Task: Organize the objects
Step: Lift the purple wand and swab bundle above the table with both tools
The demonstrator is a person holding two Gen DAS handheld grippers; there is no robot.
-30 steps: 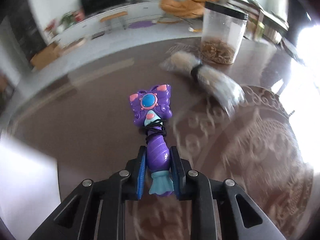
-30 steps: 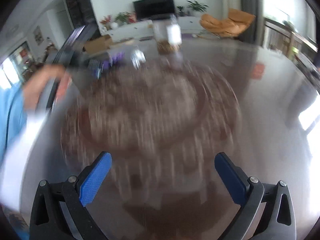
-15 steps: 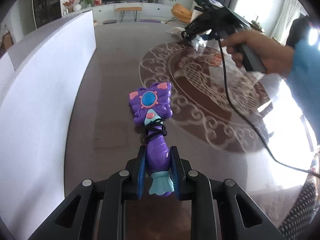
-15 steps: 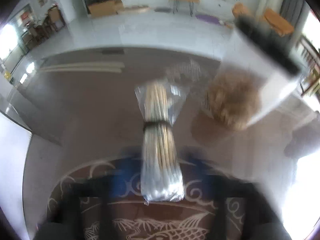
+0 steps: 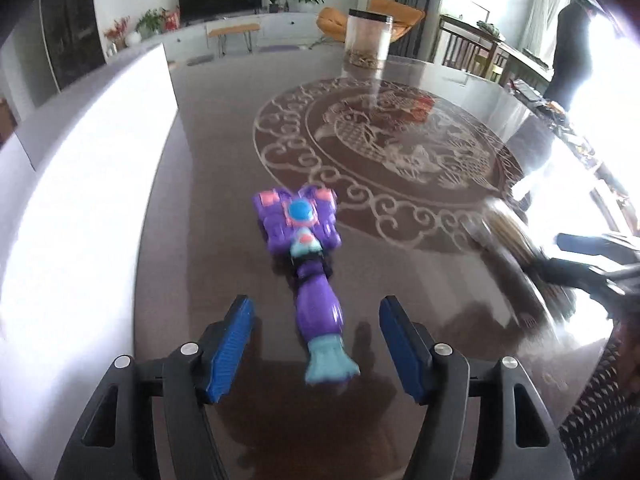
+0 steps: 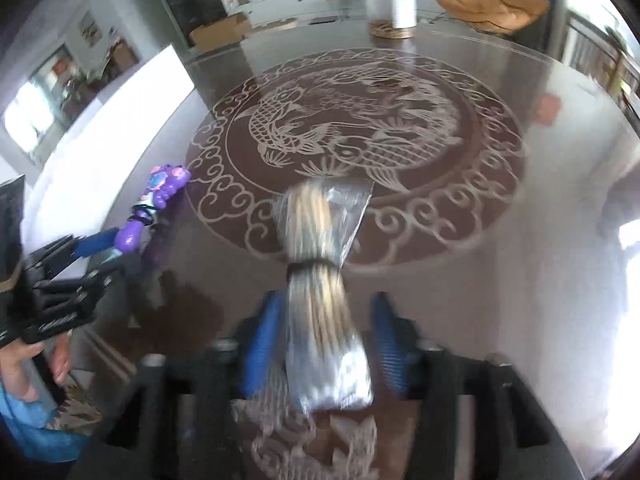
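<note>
Seen from the left wrist camera, the left gripper is open, and the purple toy wand lies on the dark table between its blue pads without touching them. At the far edge stands a clear jar with a black lid and brownish contents at its bottom. At the right, the bundle of sticks is blurred.

Seen from the right wrist camera, the right gripper is spread, with gaps on both sides of the wrapped bundle of sticks. The purple toy wand lies at the left, the jar far.
</note>
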